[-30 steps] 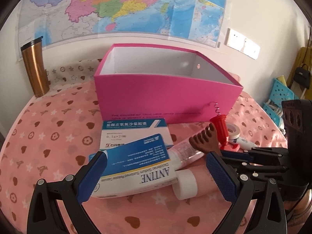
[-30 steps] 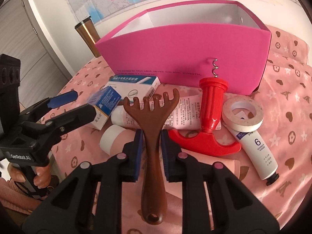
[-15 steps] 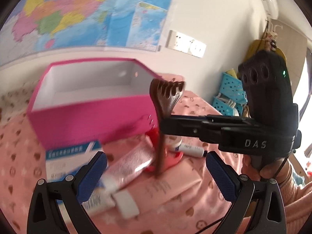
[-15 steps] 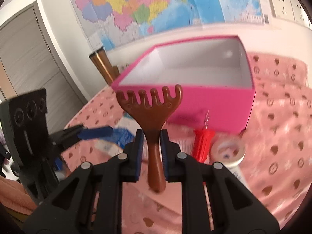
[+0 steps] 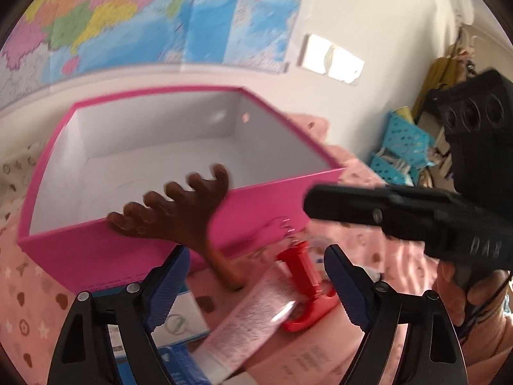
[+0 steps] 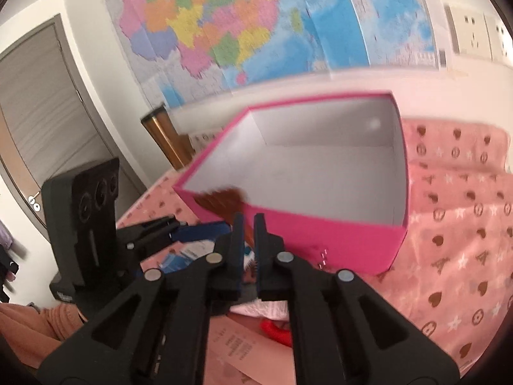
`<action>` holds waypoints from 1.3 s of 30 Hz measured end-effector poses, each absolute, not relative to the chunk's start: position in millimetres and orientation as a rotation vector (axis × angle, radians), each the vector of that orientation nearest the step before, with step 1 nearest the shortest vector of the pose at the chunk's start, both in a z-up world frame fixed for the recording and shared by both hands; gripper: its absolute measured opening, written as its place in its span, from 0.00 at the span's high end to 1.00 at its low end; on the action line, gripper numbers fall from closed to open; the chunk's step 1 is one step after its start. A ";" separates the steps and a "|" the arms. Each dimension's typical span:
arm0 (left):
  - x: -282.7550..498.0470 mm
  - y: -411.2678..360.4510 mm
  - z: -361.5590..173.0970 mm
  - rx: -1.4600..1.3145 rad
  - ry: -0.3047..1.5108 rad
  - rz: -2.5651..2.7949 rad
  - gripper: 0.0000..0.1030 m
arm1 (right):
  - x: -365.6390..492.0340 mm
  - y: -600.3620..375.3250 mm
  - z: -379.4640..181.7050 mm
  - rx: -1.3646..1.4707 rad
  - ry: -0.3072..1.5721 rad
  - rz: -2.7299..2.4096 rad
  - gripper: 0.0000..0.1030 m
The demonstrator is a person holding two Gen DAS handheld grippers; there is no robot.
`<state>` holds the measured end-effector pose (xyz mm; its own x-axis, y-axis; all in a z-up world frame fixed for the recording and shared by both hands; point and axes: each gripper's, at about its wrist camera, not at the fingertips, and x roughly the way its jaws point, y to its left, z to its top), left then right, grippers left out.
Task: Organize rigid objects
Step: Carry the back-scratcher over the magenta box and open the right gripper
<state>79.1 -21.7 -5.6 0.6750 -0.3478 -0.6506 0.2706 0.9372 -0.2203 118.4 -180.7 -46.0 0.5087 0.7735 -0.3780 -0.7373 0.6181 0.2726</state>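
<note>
Nearest in the left wrist view, the left gripper [image 5: 256,284] has its ribbed blue pads apart and closing. The handle of the brown wooden rake-shaped comb [image 5: 179,215] shows in the gap, but neither pad touches it. Below lie a glossy pink tube [image 5: 256,320], a blue-and-white medicine carton [image 5: 179,317] and a red plastic corkscrew [image 5: 299,276] on the pink cloth [image 5: 25,304] printed with hearts and stars. The comb is blurred, its rounded teeth standing above the near rim of the pink cardboard box [image 5: 128,256] and its handle slanting down in front of that wall. Only this view shows it clear of the right gripper [image 6: 249,234], whose black tip sits well to its right, held by a hand [image 5: 474,295]. The right wrist view shows those jaws clenched with nothing clear between them, the comb only a brown smear at the rim. The box has a plain white inside. A copper tumbler [image 6: 160,134] stands behind it, under a wall map [image 6: 224,25].
</note>
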 end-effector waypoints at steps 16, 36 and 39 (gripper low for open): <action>97.3 -6.8 -28.4 -0.115 0.798 -0.287 0.78 | 141.3 -156.8 -74.9 -0.008 0.574 0.941 0.80; 78.3 -10.6 -8.3 0.021 0.699 -0.313 0.81 | 151.4 -136.6 -89.7 -0.174 0.561 0.983 0.68; 79.1 -14.7 -4.8 0.031 0.696 -0.326 0.80 | 150.5 -132.8 -93.7 -0.183 0.529 0.936 0.68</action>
